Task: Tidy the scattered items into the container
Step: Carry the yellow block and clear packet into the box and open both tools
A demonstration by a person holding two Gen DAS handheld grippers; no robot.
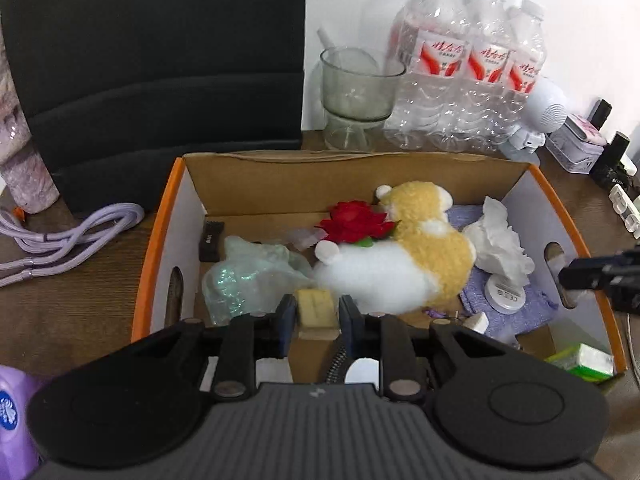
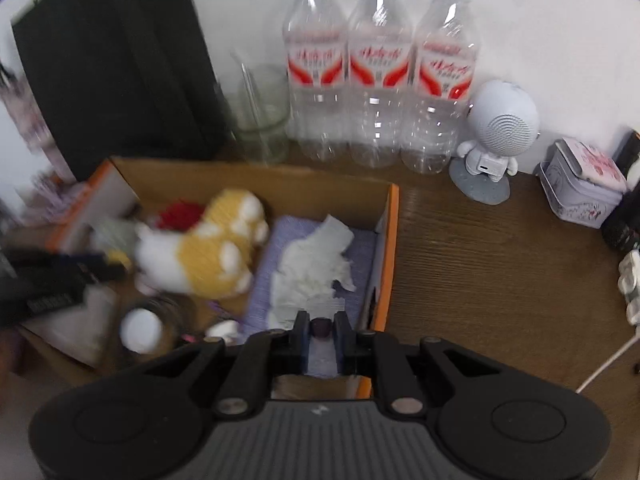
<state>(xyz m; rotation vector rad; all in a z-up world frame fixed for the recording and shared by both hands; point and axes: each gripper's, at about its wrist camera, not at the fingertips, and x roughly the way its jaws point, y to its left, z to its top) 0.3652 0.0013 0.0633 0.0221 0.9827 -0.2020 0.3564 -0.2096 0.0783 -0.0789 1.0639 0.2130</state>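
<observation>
An orange-edged cardboard box [image 1: 540, 184] sits on a wooden desk [image 2: 500, 264], its long axis running left to right in the left wrist view. Inside lies a yellow-and-white plush toy [image 1: 400, 256] on its side — head toward the far wall, body stretched toward the near edge — beside a red fabric flower [image 1: 354, 224] and crumpled tissue [image 1: 500, 244]. The left gripper [image 1: 316, 312] hovers over the box, fingers clamped on a pale yellow block [image 1: 316, 306]; the right gripper [image 2: 322, 328] pinches a small dark purple object [image 2: 321, 327] above the box's right end.
</observation>
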